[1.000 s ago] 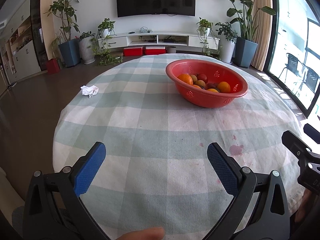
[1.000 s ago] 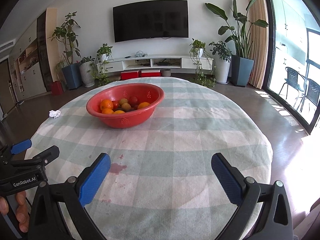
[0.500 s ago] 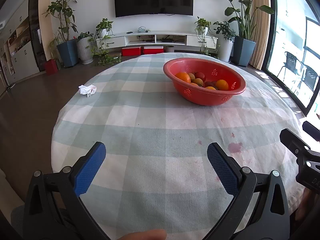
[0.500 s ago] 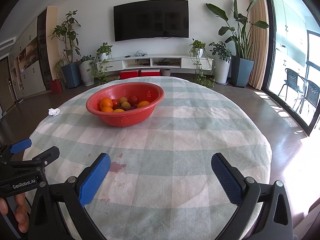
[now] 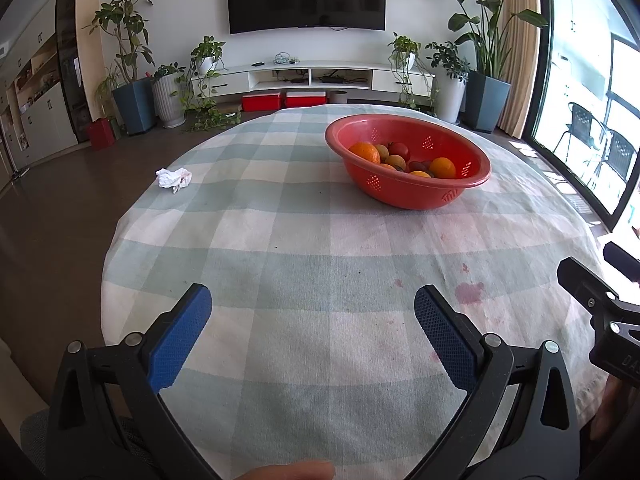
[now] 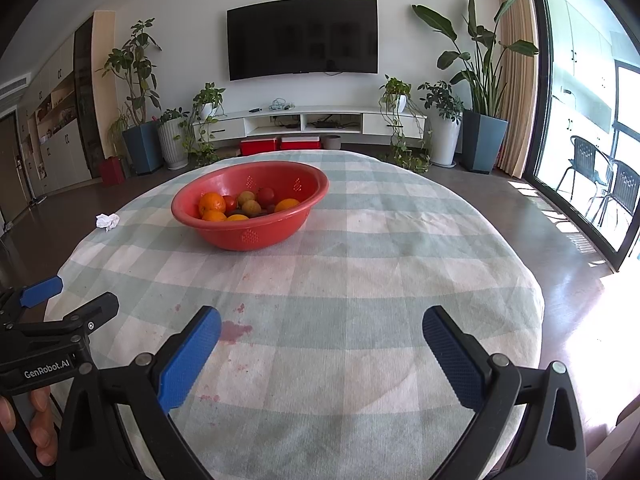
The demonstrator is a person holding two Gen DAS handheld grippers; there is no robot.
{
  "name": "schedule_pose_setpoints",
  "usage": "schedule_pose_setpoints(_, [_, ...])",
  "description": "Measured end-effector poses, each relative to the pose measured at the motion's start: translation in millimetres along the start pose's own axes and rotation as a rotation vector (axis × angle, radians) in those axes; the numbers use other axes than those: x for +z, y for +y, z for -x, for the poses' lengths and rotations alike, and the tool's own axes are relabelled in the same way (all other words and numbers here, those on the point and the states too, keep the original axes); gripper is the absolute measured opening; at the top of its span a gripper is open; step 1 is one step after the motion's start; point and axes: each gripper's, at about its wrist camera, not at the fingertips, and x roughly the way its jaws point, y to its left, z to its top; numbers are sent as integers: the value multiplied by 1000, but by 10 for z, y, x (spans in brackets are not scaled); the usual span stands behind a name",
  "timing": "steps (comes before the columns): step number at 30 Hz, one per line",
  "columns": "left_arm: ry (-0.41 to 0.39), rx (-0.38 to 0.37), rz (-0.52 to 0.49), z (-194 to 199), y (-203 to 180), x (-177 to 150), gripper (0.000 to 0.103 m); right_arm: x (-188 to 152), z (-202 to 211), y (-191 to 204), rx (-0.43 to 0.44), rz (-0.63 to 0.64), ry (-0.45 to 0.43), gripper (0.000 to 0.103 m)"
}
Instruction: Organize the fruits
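You have the round table [image 5: 280, 240] straight ahead, with the basket [image 5: 472, 170] on its far half, toward your right from the left wrist view and toward your left from the right wrist view [image 6: 320, 188]. The fruits [image 5: 400, 160] lie inside it, piled at the bottom. A crumpled tissue [image 5: 173, 178] lies on the table to the left of the basket, well apart from it, near the left edge. Your left gripper [image 5: 312, 330] and right gripper [image 6: 322, 350] both hover over the near edge, side by side, with the basket beyond them. Behind the table, a low cabinet [image 6: 316, 122] stands against the wall under the television [image 6: 302, 38], with potted plants [image 6: 484, 80] on either side.
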Motion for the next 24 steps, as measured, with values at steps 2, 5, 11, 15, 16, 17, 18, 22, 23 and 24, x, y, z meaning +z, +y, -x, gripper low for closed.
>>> schedule_pose_setpoints(2, [0, -1, -1, -1, 0, 0, 103, -1, 3, -1, 0, 0, 0, 103])
schedule_pose_setpoints(5, [0, 1, 0, -1, -2, -1, 103, -2, 8, -1, 0, 0, 1, 103])
schedule_pose_setpoints(11, [0, 0, 0, -2, -3, -2, 103, 2, 12, -1, 0, -1, 1, 103])
schedule_pose_setpoints(15, [0, 1, -1, 0, -4, -2, 103, 9, 13, 0, 0, 1, 1, 103])
schedule_pose_setpoints(16, [0, 1, 0, 0, -3, -2, 103, 6, 16, -1, 0, 0, 1, 103])
schedule_pose_setpoints(17, [0, 0, 0, 0, -3, -2, 103, 7, 16, -1, 0, 0, 1, 103])
schedule_pose_setpoints(18, [0, 0, 0, 0, -4, -3, 103, 11, 15, 0, 0, 1, 1, 103])
schedule_pose_setpoints(22, [1, 0, -1, 1, -5, -2, 103, 13, 19, 1, 0, 0, 1, 103])
schedule_pose_setpoints(23, [1, 0, -1, 1, -6, -3, 103, 12, 20, 0, -1, 1, 2, 103])
schedule_pose_setpoints(24, [1, 0, -1, 2, -6, -3, 103, 14, 20, 0, 0, 1, 2, 103])
